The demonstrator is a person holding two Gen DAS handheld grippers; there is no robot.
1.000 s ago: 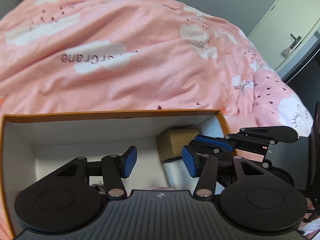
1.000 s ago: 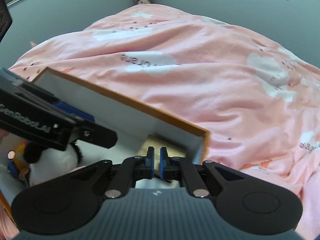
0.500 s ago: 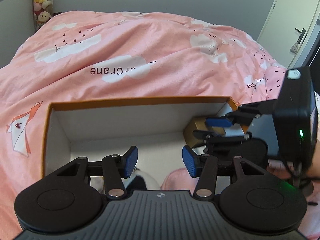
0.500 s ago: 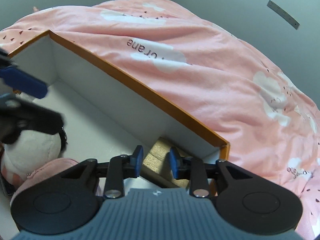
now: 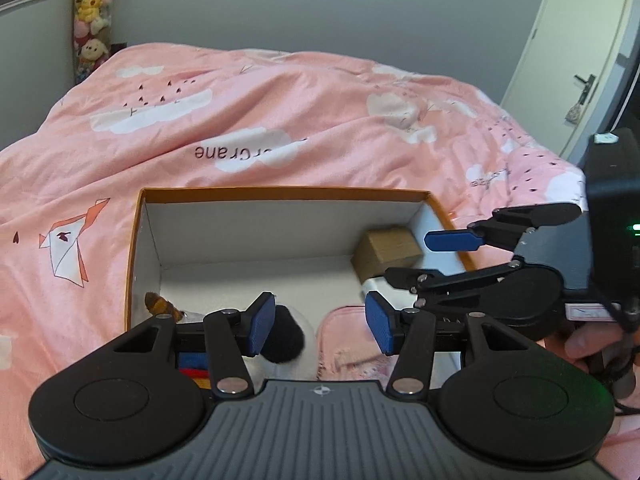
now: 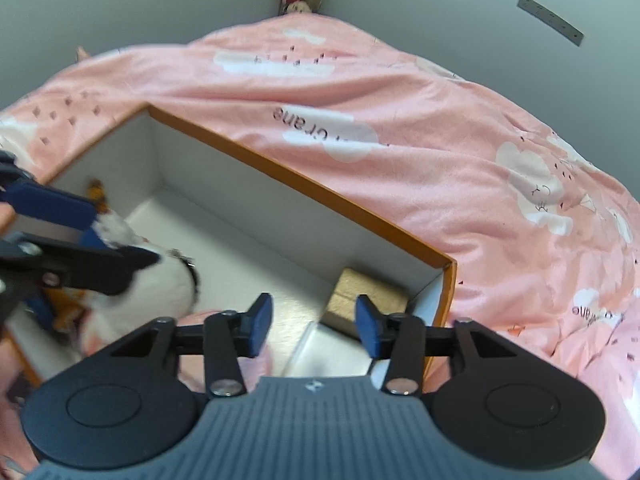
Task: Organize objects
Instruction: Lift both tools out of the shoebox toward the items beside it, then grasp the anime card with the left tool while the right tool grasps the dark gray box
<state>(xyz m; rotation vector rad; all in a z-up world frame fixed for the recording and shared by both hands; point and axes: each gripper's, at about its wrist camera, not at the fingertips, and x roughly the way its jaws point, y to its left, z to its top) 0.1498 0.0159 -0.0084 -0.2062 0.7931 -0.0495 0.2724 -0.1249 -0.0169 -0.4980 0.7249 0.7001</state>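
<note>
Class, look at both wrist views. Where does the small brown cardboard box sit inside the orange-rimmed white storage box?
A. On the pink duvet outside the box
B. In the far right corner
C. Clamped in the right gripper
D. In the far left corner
B: the small brown cardboard box rests in the far right corner of the orange-rimmed white storage box, while the right gripper is open and holds nothing.

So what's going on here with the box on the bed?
A person holds a tool in each hand over an open orange-rimmed box on a pink duvet. Both the left tool and right tool are open and hold nothing. Inside the box lie a small brown carton, a plush toy and a pink pouch.
</note>
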